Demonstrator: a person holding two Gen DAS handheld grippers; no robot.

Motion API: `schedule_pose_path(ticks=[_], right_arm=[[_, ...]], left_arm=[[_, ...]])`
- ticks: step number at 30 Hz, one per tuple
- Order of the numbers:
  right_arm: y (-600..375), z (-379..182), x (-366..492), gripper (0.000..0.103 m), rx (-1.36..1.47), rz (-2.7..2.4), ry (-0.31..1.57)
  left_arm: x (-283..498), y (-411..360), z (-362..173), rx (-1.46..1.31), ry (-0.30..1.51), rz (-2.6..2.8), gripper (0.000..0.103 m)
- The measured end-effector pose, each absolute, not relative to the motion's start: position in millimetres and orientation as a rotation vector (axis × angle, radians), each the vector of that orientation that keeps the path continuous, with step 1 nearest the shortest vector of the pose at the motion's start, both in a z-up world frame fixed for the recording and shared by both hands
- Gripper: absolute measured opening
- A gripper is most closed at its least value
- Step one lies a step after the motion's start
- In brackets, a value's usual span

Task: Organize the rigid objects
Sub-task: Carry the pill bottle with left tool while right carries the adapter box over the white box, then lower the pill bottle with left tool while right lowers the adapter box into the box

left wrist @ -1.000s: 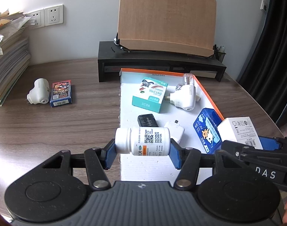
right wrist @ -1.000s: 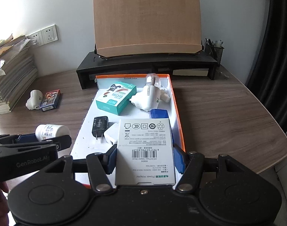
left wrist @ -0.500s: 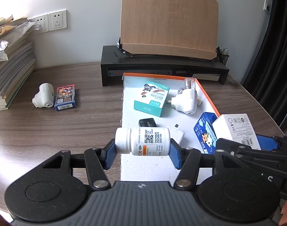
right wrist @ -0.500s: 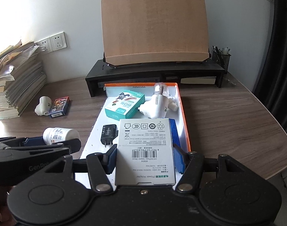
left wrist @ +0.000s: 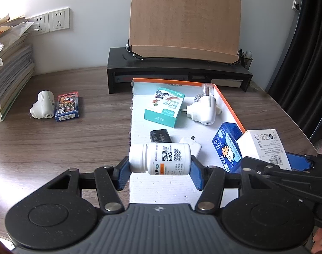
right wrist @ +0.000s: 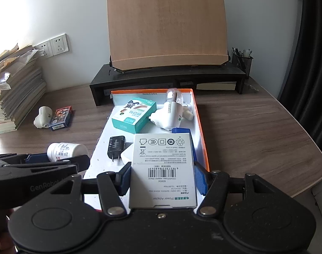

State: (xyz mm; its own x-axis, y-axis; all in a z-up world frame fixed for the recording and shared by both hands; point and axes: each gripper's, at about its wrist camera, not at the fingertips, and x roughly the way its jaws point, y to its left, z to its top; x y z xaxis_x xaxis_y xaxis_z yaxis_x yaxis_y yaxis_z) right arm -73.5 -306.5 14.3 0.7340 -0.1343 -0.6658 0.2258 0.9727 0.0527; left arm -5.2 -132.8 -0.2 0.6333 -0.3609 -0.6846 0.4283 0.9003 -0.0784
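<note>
Bare tabletop [left wrist: 80, 146] spreads left of the orange-rimmed tray [left wrist: 229, 103]; left gripper [left wrist: 159, 170] clamps a pill bottle [left wrist: 159, 157], right gripper [right wrist: 162, 181] a white box [right wrist: 163, 169] (tray below crowded).

Pretty bright daylight overall, coming in from the upper left, so the wall [right wrist: 34, 10] blows out white there. Both shots are sharp, but the fisheye bends the desk [left wrist: 55, 148] edges and darkens the corners.
</note>
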Motion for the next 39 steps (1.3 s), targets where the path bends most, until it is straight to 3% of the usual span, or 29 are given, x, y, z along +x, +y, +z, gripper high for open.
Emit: schedule_pose_path(ticks=[39], right_arm=[[-307,-1,-52,0.071,0.124,-0.178,0.77]], left_arm=[[9,-133,-15,0.096,0.81,-0.428,0.058]])
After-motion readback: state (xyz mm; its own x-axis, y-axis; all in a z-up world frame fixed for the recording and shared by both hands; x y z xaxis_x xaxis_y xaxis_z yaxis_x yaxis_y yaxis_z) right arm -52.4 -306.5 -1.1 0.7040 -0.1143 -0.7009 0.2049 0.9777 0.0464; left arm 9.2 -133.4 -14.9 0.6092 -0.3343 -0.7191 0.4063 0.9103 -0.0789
